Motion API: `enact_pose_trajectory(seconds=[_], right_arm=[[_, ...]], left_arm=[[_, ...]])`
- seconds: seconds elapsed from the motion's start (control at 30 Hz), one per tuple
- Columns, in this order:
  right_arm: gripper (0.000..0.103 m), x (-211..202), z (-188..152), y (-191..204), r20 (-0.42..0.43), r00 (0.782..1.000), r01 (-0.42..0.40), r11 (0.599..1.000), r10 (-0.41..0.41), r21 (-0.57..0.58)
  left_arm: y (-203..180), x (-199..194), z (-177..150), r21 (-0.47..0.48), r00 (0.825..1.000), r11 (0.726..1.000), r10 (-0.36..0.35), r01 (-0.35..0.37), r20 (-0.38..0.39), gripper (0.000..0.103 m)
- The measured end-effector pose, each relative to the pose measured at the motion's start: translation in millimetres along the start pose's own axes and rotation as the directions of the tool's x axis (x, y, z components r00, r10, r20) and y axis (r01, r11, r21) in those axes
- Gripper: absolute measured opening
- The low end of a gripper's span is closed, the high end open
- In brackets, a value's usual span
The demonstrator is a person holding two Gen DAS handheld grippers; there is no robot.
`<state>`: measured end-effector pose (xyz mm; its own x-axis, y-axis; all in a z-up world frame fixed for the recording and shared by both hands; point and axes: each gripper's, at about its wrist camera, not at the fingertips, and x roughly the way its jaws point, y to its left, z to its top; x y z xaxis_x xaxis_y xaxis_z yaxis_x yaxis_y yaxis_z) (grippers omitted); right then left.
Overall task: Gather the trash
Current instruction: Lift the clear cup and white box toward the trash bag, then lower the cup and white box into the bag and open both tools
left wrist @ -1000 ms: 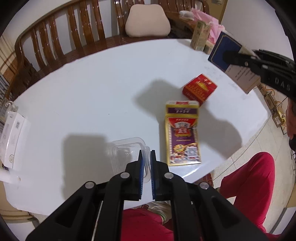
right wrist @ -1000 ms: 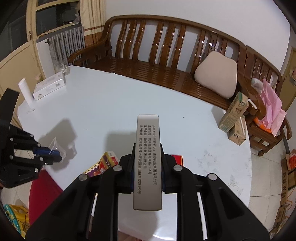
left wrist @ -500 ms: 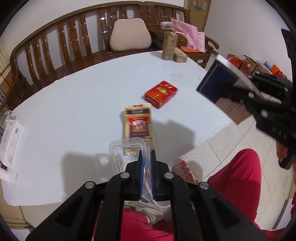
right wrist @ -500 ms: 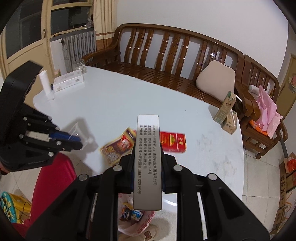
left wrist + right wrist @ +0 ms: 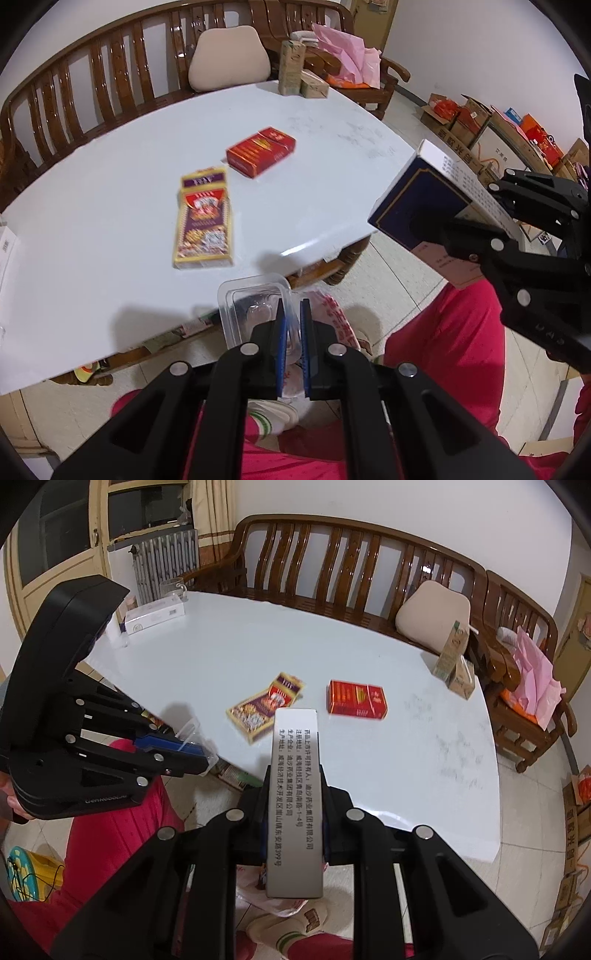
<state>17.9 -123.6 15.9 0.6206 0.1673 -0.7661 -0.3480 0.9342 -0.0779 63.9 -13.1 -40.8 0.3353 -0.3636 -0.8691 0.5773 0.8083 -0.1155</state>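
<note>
Carrying both picks off the white round table (image 5: 110,206) toward a printed plastic bag (image 5: 341,321) low in frame, presumably the trash sack. Left gripper (image 5: 291,325) is clamped on a clear plastic blister tray (image 5: 251,310); right gripper (image 5: 293,808) is closed on a navy-and-white medicine carton (image 5: 294,797) with Chinese manufacturer text. A red cigarette pack (image 5: 260,151) and a purple-and-yellow card box (image 5: 203,218) remain mid-table.

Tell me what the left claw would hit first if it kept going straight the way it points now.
Probably the white plastic bag with red print on the floor beyond the table edge; depth is unclear. The claw itself grips a clear plastic tray.
</note>
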Motion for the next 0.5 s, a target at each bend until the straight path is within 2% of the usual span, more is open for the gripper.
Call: enact_pose_trajectory(seconds=[0.23, 0.5], right_arm=[[0.019, 6.2, -32.7, 7.0, -0.031, 0.999, -0.022, 0.999, 0.023, 0.034], [0.019, 32.6, -72.3, 8.2, -0.093, 0.995, -0.016, 0.997, 0.024, 0.082]], left_arm=[[-14.7, 20.2, -20.6, -0.004, 0.998, 0.999, -0.042, 0.041, -0.037, 0.007], [-18.3, 59.6, -42.5, -0.034, 0.99, 0.996, -0.09, 0.086, -0.113, 0.007]])
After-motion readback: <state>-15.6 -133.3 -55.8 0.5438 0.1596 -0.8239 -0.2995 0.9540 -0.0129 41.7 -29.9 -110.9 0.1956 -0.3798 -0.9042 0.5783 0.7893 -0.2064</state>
